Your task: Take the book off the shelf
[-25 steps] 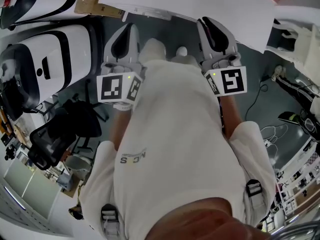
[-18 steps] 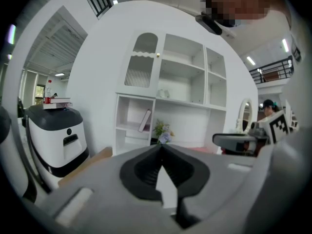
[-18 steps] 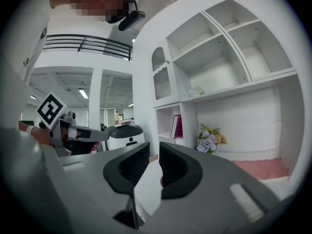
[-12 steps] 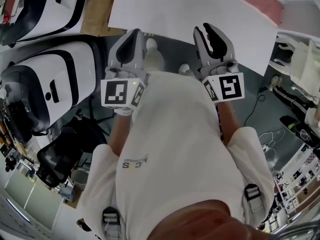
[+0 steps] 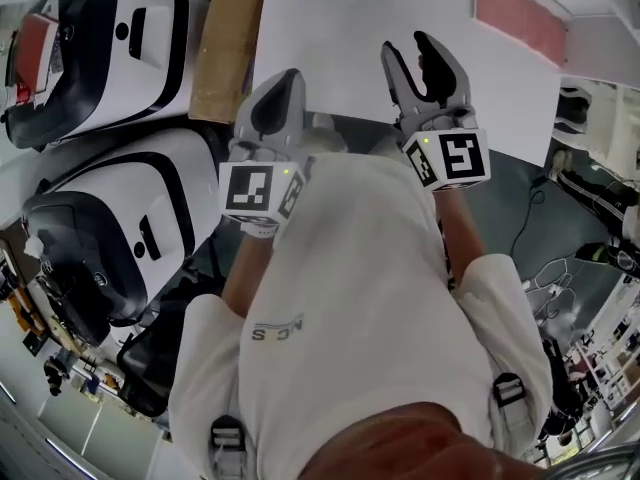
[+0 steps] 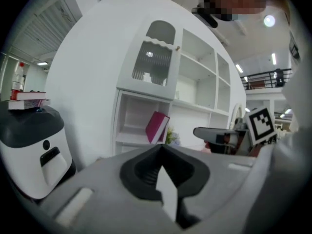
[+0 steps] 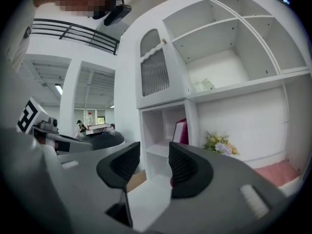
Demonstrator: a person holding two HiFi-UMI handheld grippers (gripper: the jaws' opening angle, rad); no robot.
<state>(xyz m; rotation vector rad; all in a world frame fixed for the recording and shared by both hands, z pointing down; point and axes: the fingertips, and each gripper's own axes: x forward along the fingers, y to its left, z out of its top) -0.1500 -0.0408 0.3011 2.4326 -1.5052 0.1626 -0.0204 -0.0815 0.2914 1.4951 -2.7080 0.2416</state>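
Leaning at a tilt, the pink book (image 7: 183, 130) is resting in the narrow compartment of the white shelf (image 7: 243, 89), under the slatted cupboard door, with the flowers (image 7: 218, 144) in the next compartment. The right gripper (image 7: 155, 156) is opening its jaws on empty air, well short of the book. The left gripper (image 6: 161, 152) is holding its jaws pressed together, empty.

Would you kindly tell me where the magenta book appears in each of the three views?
Head view: not in it; only the shelf unit's white top shows.
Left gripper view: the magenta book leans in the low compartment, near centre.
Right gripper view: in that narrow low compartment, near centre.
Shared landmark: the slatted door directly above it, in both gripper views.
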